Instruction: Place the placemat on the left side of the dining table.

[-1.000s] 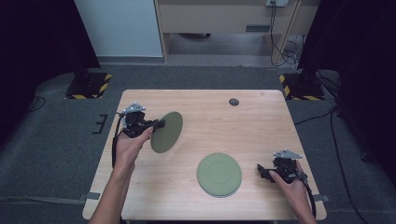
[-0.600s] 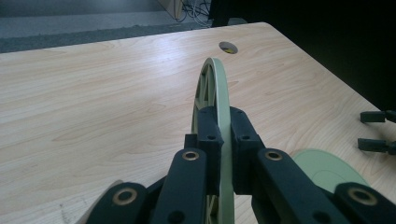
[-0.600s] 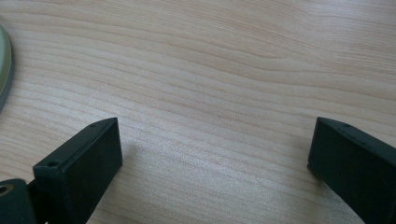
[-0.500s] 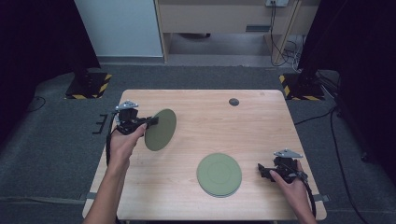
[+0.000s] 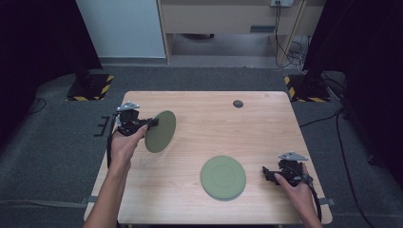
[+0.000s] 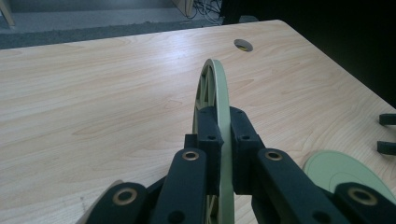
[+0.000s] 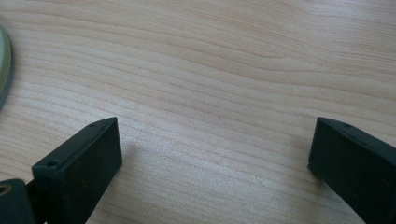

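Above table's left part, lifted green plate hangs on edge, tilted, rim clamped between jaws of left gripper; edge grip likely chosen so plate carries clear of wood and can be laid flat later. Toward near right of it, second green plate lies flat on table. Just right of that plate, right gripper rests low, jaws spread wide, nothing between them, probably waiting. Cable hole sits at far side.
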Tool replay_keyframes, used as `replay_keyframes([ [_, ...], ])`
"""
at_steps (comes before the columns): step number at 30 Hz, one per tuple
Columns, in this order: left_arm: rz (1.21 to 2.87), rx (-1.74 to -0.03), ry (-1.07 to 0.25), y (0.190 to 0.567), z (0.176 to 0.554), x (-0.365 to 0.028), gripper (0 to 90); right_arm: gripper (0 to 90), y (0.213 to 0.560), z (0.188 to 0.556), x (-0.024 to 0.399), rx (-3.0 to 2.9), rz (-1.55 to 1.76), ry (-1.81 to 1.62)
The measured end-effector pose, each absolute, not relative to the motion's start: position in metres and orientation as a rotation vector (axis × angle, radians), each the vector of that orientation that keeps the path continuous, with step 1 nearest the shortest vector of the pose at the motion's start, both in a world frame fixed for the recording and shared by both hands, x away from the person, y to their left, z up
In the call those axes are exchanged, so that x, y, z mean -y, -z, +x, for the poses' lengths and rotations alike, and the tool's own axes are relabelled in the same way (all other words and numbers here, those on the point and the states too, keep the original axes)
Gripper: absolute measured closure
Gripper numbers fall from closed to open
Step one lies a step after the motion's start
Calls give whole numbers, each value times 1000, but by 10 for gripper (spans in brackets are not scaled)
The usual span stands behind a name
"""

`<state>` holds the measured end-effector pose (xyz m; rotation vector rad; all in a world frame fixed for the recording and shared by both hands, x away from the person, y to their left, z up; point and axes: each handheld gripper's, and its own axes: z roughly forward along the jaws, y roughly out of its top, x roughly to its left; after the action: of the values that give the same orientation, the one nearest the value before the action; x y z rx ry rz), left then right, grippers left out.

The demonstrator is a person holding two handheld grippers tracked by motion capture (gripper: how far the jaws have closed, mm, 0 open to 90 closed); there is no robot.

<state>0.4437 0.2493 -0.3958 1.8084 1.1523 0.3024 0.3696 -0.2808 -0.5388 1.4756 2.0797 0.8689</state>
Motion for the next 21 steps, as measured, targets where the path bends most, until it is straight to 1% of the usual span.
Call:
replay_keyframes([
  [10,1807,-1170,-303,399,449,-251,853,27,539,370,281,-2080,1475,-868],
  [21,1790,-1211,-316,405,450,-267,853,26,539,370,281,-2080,1475,-868],
])
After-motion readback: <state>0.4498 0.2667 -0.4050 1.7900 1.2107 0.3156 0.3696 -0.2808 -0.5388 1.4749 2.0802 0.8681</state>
